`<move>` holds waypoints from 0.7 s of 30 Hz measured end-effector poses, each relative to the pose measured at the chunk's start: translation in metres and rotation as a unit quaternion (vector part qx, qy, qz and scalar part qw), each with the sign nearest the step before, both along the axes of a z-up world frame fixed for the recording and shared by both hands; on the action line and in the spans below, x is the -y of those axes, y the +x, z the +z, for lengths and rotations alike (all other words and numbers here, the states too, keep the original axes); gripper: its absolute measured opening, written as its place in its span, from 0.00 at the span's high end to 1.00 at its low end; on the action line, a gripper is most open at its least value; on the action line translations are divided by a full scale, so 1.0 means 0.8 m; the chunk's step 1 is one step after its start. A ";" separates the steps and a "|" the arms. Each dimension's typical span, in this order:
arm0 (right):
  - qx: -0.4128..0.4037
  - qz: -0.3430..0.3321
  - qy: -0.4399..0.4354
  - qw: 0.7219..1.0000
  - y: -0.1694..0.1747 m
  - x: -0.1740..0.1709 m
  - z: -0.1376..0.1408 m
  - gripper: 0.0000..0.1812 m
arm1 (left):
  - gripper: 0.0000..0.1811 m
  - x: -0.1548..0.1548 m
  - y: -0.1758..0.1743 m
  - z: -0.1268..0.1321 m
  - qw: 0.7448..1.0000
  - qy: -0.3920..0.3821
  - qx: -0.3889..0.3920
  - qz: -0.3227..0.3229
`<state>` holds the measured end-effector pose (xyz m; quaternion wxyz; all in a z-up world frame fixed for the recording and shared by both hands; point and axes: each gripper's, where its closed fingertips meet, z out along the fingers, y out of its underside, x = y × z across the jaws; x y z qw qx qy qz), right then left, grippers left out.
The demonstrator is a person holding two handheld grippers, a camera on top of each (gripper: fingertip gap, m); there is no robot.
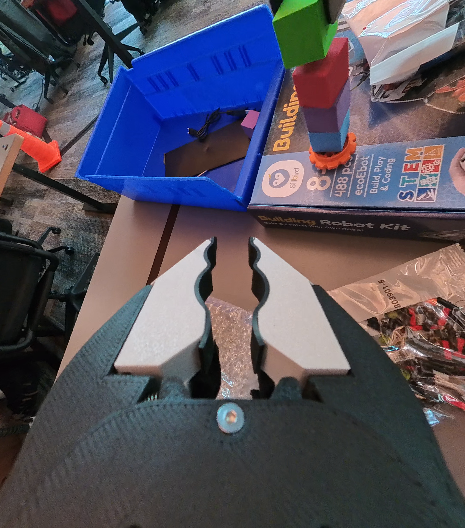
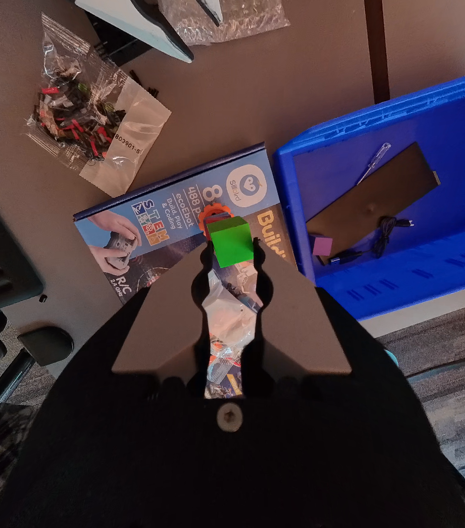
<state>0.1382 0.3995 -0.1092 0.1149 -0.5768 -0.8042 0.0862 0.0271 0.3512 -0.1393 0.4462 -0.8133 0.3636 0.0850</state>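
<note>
My right gripper (image 2: pixel 232 243) is shut on a green cube (image 2: pixel 231 243) and holds it from above, just over a stack of blocks. In the left wrist view the green cube (image 1: pixel 302 31) hangs tilted at the top of the stack: a red block (image 1: pixel 321 77), a purple block (image 1: pixel 327 114) and a blue block (image 1: pixel 330 137) on an orange gear (image 1: pixel 331 157). I cannot tell whether the cube touches the red block. The stack stands on a printed kit box (image 1: pixel 368 183). My left gripper (image 1: pixel 232 241) is slightly open and empty, low over the brown table (image 1: pixel 225 223), short of the box.
A blue bin (image 1: pixel 185 188) left of the box holds a small purple cube (image 1: pixel 250 121), a black card, a cable and a screwdriver (image 2: pixel 374 163). A clear bag of small parts (image 1: pixel 425 328) and bubble wrap (image 1: pixel 228 328) lie near my left gripper. Chairs and an orange cone (image 1: pixel 25 137) stand off the table's left edge. Some 12 cm of space lies between my two pairs of fingers.
</note>
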 end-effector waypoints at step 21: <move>-0.052 0.004 -0.012 0.999 -0.001 0.001 0.036 0.81 | 0.88 0.002 0.004 -0.003 1.000 -0.006 0.000 -0.007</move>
